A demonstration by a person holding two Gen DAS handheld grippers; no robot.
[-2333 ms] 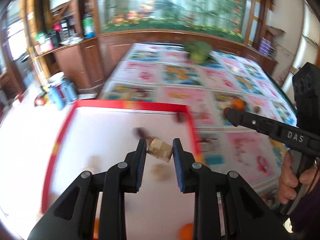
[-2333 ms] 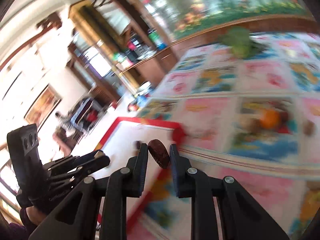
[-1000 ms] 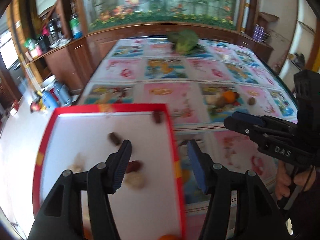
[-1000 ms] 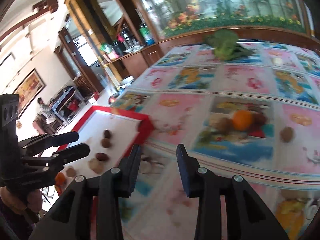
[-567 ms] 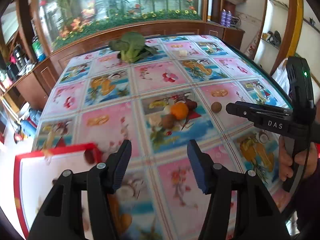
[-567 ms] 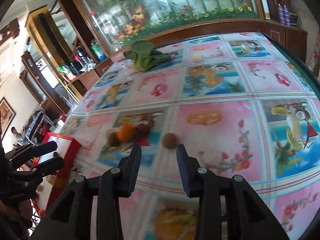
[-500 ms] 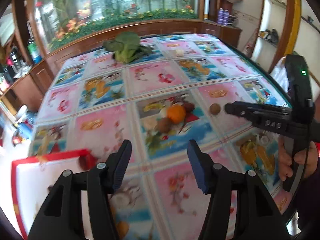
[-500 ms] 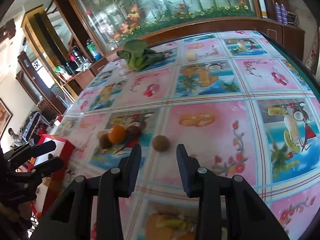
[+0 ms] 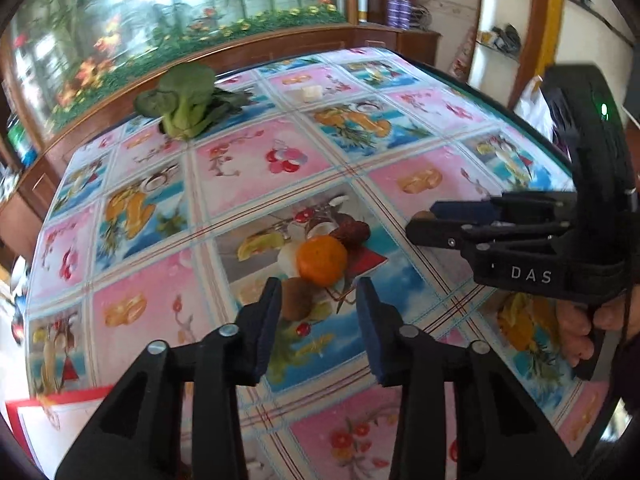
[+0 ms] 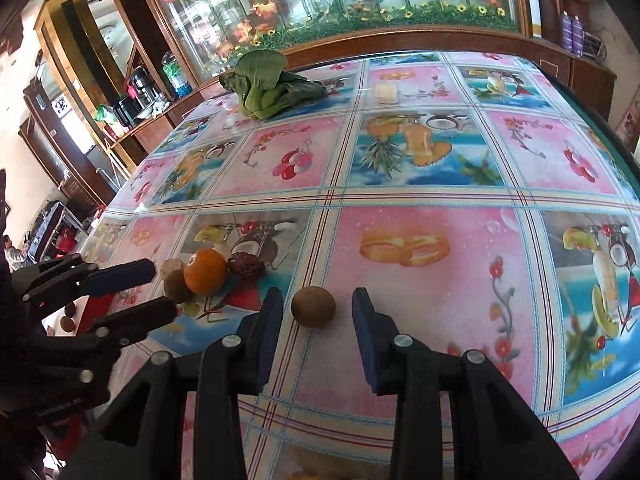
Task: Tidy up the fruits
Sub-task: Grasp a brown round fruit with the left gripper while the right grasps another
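Both your claws are spread and empty. Your right claw (image 10: pixel 317 306) brackets a lone brown fruit (image 10: pixel 313 306) on the table (image 10: pixel 420 168); close off-centre and it could roll away. Your left claw (image 9: pixel 318 304) reaches a packed cluster: brown fruit (image 9: pixel 299 298), orange (image 9: pixel 322 260), red date (image 9: pixel 351 233), all touching, so a finger may knock the neighbours. Only the left view shows the red tray's corner (image 9: pixel 44 400).

On the fruit-patterned plastic tablecloth (image 10: pixel 420 200), a round orange tangerine (image 10: pixel 205 265) sat in a cluster with a wrinkled dark-red date (image 10: pixel 245 265) to its right and a small brown kiwi (image 10: pixel 177 286) at its near left. A lone round brown fruit (image 10: pixel 313 306) lay apart to the right. A leafy green bok choy (image 10: pixel 266 84) lay far behind.
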